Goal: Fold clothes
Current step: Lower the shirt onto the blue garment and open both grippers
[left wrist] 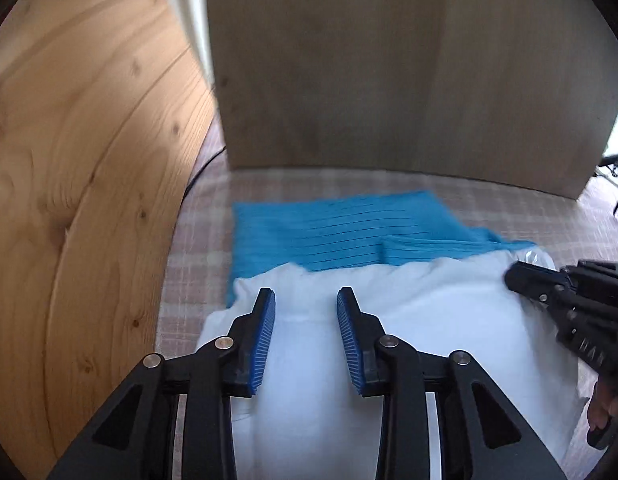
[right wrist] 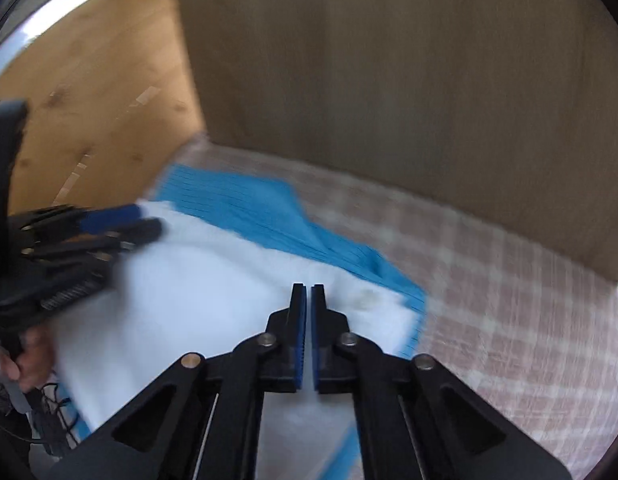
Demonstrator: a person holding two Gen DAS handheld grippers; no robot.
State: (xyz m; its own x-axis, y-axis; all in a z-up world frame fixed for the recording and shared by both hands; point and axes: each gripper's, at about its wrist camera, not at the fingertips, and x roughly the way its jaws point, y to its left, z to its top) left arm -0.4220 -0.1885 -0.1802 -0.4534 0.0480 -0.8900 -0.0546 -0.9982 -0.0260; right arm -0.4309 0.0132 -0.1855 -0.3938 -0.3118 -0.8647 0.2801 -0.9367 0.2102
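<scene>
Both wrist views look forward and down, close over the white cloth (left wrist: pixel 389 320); each catches the other gripper at its edge

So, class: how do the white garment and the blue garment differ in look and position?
The white garment is plain and smooth; the blue garment has thin dark ribbed lines. The white one lies on top, nearer the tools; the blue one lies underneath, showing beyond it. Both rest flat on the checked cloth.

Your white cloth (left wrist: pixel 369 344) lies over a bright blue ribbed garment (left wrist: pixel 329 236) with thin dark stripes. Surface (right wrist: pixel 509 288) is pink-and-white plaid; your hand-held gripper pads (left wrist: pixel 265 340) are blue on black.
</scene>
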